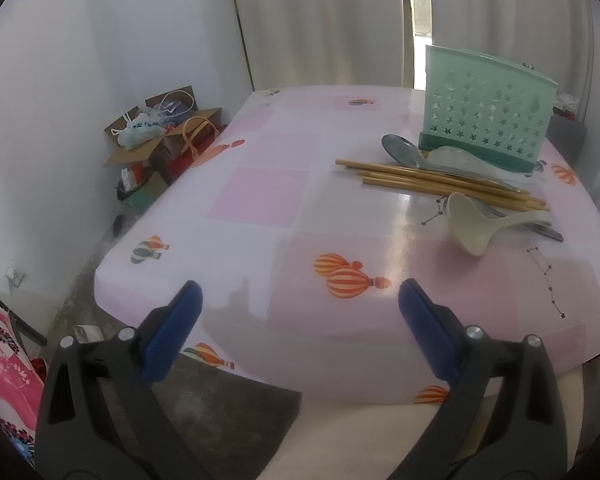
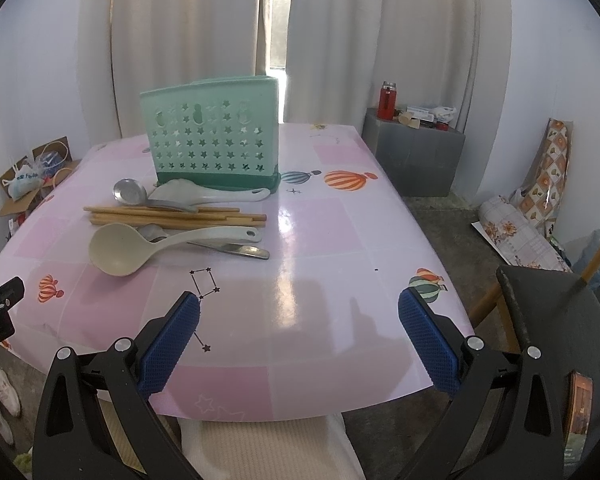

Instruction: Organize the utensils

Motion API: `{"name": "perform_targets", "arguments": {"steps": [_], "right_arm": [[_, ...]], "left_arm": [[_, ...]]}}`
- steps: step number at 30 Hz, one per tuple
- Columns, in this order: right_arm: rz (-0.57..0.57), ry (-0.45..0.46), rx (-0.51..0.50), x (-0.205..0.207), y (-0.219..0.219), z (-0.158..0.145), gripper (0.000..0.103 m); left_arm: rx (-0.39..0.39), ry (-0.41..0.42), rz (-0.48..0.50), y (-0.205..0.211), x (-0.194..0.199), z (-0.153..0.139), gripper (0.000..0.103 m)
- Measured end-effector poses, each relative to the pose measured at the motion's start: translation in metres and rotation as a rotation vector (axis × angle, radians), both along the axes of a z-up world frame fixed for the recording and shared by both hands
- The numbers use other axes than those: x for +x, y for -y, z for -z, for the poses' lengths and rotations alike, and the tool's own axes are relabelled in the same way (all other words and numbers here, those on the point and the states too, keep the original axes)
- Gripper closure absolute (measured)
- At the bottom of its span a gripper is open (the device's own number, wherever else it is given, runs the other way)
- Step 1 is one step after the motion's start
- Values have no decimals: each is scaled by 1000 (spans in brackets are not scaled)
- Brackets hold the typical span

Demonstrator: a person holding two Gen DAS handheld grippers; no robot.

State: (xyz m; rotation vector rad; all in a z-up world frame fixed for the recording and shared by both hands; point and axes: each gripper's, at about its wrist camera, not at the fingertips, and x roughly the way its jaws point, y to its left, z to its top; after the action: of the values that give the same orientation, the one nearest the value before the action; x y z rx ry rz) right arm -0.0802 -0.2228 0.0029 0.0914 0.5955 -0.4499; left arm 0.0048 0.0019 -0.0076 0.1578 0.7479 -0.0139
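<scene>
A mint-green perforated utensil holder (image 2: 216,136) (image 1: 486,112) stands upright near the far edge of the pink balloon-print table (image 2: 320,248) (image 1: 268,200). In front of it lie a steel spoon (image 2: 130,192) (image 1: 400,148), a pale rice paddle (image 2: 204,196) (image 1: 456,158), several bamboo chopsticks (image 2: 172,216) (image 1: 440,182), a cream ladle (image 2: 140,250) (image 1: 480,226) and a metal handle (image 2: 240,251). My left gripper (image 1: 300,300) hovers open over the near left table edge. My right gripper (image 2: 299,312) is open over the near edge, holding nothing.
Cardboard boxes with bags (image 1: 160,132) sit on the floor at the left wall. A grey cabinet (image 2: 414,156) with a red bottle (image 2: 387,100) stands right of the table. A dark chair back (image 2: 556,320) is at my right. A cream cushion (image 2: 268,448) lies below the table edge.
</scene>
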Motion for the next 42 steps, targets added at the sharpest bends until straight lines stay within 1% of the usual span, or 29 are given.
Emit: {"name": "perform_targets", "arguments": {"steps": [12,16,18,19,21,23,24,27,28,31,33,39,40,41,42], "right_arm": [[-33,-19,9,7,-7,4,6],[-58,-26,23,13,-7,3,6],[-76,-35,21,18,-7,2,6],[-90,-50,20,23,-6,3,6],[-109,-83,27,32,-4,6,6],[-115,-129,39,41,0,13,6],[-120,-152,47,45,1,18,6],[-136,-215,66,56,4,32,6],[-142,-228,69,59,4,37,6],[-157,-204,88,59,4,41,6],[-169,-192,103,60,5,43,6],[-183,-147,101,58,7,46,6],[-184,-143,100,57,8,46,6],[-186,-140,100,57,8,46,6],[-187,-139,99,58,9,45,6]], "left_arm": [[27,-11,-18,2,5,0,8],[40,-23,-15,4,9,3,8],[33,-27,0,5,13,4,8],[17,-35,19,5,16,5,8],[-41,-70,64,5,24,9,8],[-120,-111,102,4,32,13,8],[-179,-123,127,2,36,14,8],[-292,-130,199,3,43,13,8],[-317,-135,221,5,47,12,8],[-351,-149,263,15,57,13,8],[-352,-162,291,25,65,15,8],[-358,-174,365,50,83,17,9],[-359,-178,376,54,86,18,11],[-361,-182,383,56,87,18,22],[-357,-197,395,62,90,20,27]]}}
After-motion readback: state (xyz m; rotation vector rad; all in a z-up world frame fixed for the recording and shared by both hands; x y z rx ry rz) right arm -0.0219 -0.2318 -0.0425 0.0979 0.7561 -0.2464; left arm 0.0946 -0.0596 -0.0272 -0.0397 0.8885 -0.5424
